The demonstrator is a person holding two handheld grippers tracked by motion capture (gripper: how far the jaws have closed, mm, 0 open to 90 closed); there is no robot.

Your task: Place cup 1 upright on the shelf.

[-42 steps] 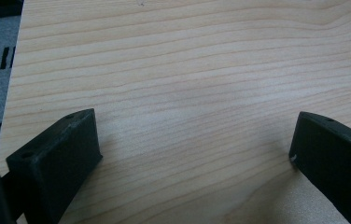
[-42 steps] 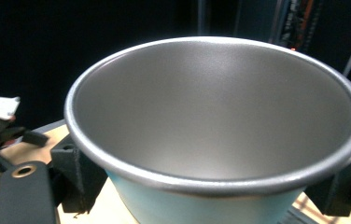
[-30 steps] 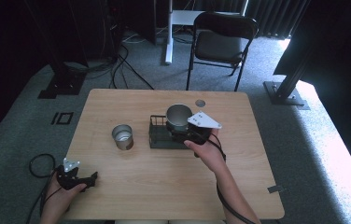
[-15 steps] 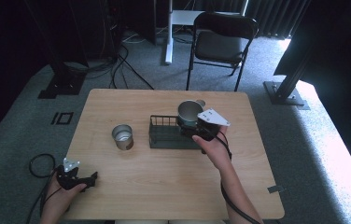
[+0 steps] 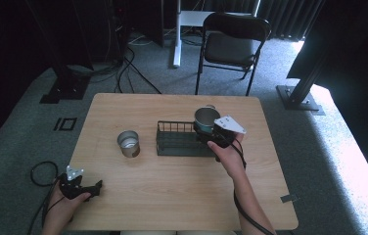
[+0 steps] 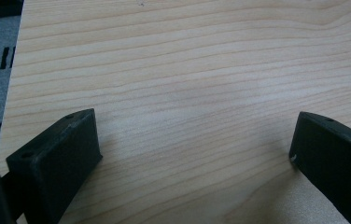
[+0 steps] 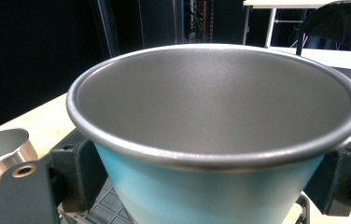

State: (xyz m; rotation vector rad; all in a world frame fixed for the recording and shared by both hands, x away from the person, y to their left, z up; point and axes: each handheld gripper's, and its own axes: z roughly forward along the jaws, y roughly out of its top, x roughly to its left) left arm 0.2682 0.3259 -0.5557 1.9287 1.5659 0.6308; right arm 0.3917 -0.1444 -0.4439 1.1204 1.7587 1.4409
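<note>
My right gripper [image 5: 210, 130] is shut on a teal metal cup [image 5: 205, 119] with a grey inside, and holds it upright above the right end of a black wire rack [image 5: 177, 139]. In the right gripper view the cup [image 7: 220, 140] sits between both jaws, with the rack's edge under it. A second, silver cup [image 5: 128, 143] stands on the table left of the rack. My left gripper [image 5: 93, 188] rests low at the table's front left corner. It is open, and bare wood lies between its wide-apart jaws in the left gripper view.
The wooden table [image 5: 172, 196] has free room along its front half. A black chair [image 5: 231, 44] stands behind the table, and a white desk leg [image 5: 177, 34] beside it. Cables lie on the grey carpet at left. A small round disc peeks out behind the held cup.
My right gripper has carried the teal cup to the right, from over the rack's middle to its right end. The left gripper has not moved.
</note>
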